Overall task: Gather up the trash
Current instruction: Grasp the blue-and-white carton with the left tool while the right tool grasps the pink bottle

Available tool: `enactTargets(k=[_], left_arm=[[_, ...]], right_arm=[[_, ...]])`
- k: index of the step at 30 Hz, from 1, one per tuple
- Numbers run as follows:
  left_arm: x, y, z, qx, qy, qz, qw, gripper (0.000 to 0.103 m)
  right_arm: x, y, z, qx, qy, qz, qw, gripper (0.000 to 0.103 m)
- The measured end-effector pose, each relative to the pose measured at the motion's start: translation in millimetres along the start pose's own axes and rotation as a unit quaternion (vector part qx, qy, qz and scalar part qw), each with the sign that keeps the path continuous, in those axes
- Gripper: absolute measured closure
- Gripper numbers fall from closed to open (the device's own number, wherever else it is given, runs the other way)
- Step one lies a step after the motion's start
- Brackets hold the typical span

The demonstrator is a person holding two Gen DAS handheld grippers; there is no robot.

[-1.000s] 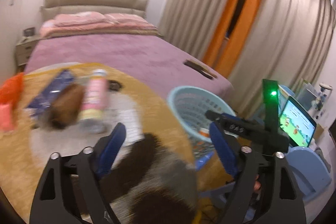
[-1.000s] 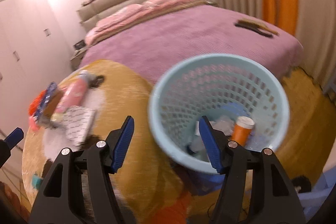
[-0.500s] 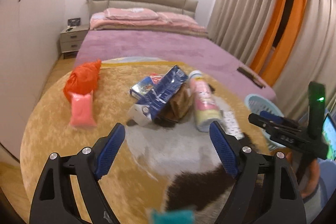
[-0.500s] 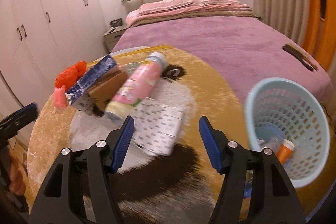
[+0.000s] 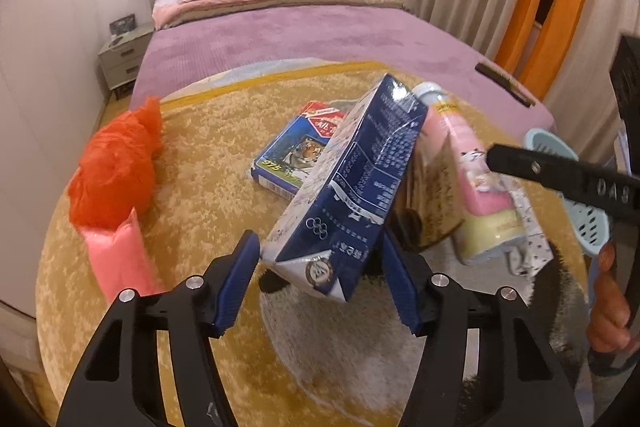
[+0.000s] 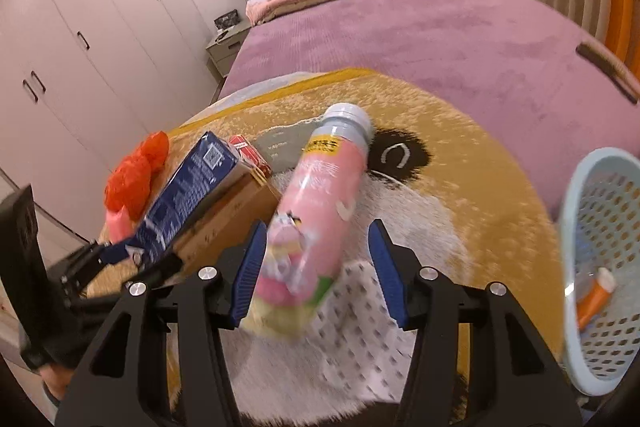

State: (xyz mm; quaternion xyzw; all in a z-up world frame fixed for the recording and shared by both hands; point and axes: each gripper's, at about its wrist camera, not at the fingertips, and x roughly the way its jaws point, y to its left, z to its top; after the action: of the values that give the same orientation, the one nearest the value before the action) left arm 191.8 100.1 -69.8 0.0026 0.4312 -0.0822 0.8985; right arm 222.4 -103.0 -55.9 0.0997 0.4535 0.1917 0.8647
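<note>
- To do this step well, in my judgement, each claw should slide forward until its blue pads sit squarely on either side of its item, then squeeze firmly before lifting, since both items lean on a loose pile that could shift.
- The left gripper (image 5: 318, 281) is spread wide and holds nothing. A dark blue milk carton (image 5: 352, 195) lies tilted, its near, folded end sitting between the two blue pads (image 5: 236, 283). The left pad looks to be just at the carton's corner; the right pad is just beside it, and I cannot tell whether it touches.
- The right gripper (image 6: 316, 269) is also released and holds nothing. A pink drink bottle (image 6: 316, 211) with a pale blue cap lies pointing away, its near base between the pads. It sits closer to the left pad; the right pad stands apart from it.
- The bottle rests partly on a white spotted paper packet (image 6: 356, 327) and beside a brown cardboard box (image 6: 228, 215), which lies against the carton.
- Further left on the round yellow rug (image 5: 208, 147) lie an orange plastic bag (image 5: 116, 167), a pink pouch (image 5: 120, 259) and a blue tiger-print box (image 5: 296, 155).
- The pale blue trash basket (image 6: 600, 267) stands at the right, well apart from the pile, already holding an orange bottle (image 6: 596, 297).
</note>
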Motion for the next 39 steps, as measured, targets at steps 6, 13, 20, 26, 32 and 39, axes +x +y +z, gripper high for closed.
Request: enactTargets(k=[6, 13, 20, 26, 32, 39], left_arm=[[8, 1, 3, 0.007, 0.002, 0.0, 1.0, 0.052], [17, 6, 8, -0.008, 0.004, -0.006, 0.9999, 0.062], [6, 5, 5, -0.015, -0.023, -0.014, 0.9995, 0.067], [-23, 9, 0, -0.039, -0.055, -0.028, 0.9974, 0.068], [-50, 8, -6, -0.057, -0.077, -0.048, 0.9942, 0.068], [-90, 3, -9, -0.069, -0.114, -0.068, 0.9887, 0.068]], right_arm=[[28, 13, 3, 0.008, 0.029, -0.02, 0.999, 0.051], [40, 10, 9, 0.033, 0.046, -0.014, 0.998, 0.051], [40, 6, 5, 0.044, 0.051, 0.006, 0.998, 0.053], [19, 6, 0, 0.055, 0.024, 0.028, 0.998, 0.055], [-10, 10, -1, 0.048, -0.002, 0.044, 0.998, 0.056], [-39, 11, -5, 0.053, -0.021, 0.074, 0.996, 0.056]])
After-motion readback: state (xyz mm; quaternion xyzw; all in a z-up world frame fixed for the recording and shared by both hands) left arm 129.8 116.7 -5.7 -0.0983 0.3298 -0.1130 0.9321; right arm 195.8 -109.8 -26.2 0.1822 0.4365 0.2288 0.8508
